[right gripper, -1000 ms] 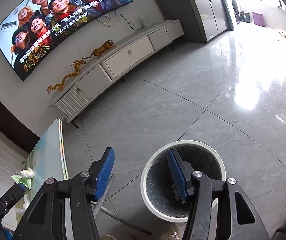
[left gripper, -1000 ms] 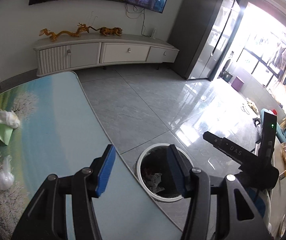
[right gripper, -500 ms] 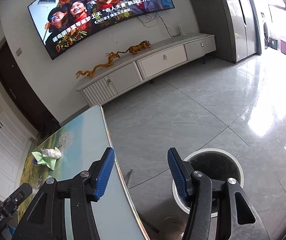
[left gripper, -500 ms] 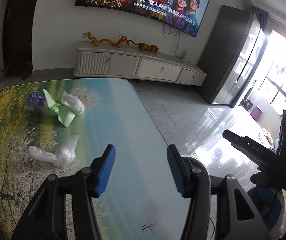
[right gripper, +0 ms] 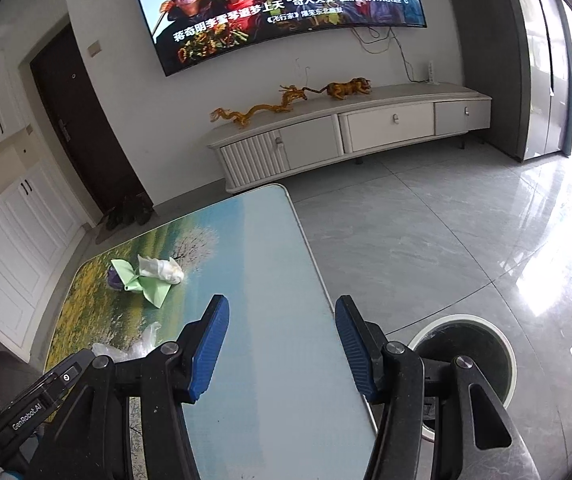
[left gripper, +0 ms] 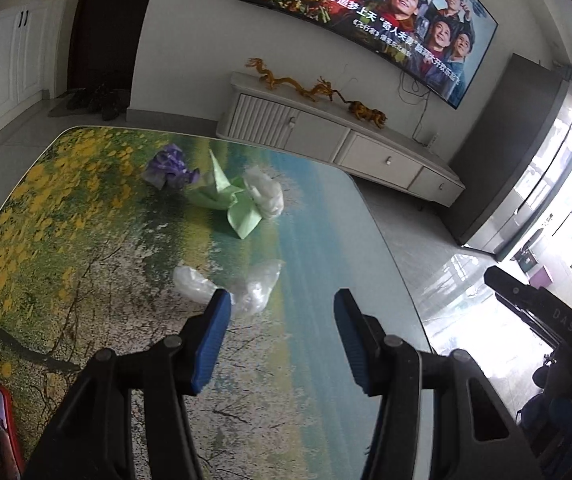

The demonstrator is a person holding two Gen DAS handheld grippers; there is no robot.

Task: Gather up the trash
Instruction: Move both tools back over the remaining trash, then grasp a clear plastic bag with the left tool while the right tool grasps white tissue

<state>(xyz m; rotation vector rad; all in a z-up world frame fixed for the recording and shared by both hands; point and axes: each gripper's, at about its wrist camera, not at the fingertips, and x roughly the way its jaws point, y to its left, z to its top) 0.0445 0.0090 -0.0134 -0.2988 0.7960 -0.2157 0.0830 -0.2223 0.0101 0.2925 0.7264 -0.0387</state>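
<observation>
Now over the table, both tools empty. Left gripper spread wide, nothing between the blue pads; right gripper likewise wide and bare. Just ahead of the left tool, slightly toward its left pad, a crumpled clear plastic bag flat on the printed tabletop, partly hidden behind that pad's tip, long axis running roughly crosswise to the fingers. Farther ahead along the same line, well apart from the bag, a cluster of three scraps touching or nearly so: a green paper, a white wad against its right side, a purple wrapper at its left. From the right tool, the same pile far forward and to the left, with the clear bag low at the left behind the other gripper's body. Bin on the floor just right of the right tool, beside the table edge. Left hand plainly nearer the clear bag; probably a short push forward and a little leftward to straddle it, closing across its narrow width.
</observation>
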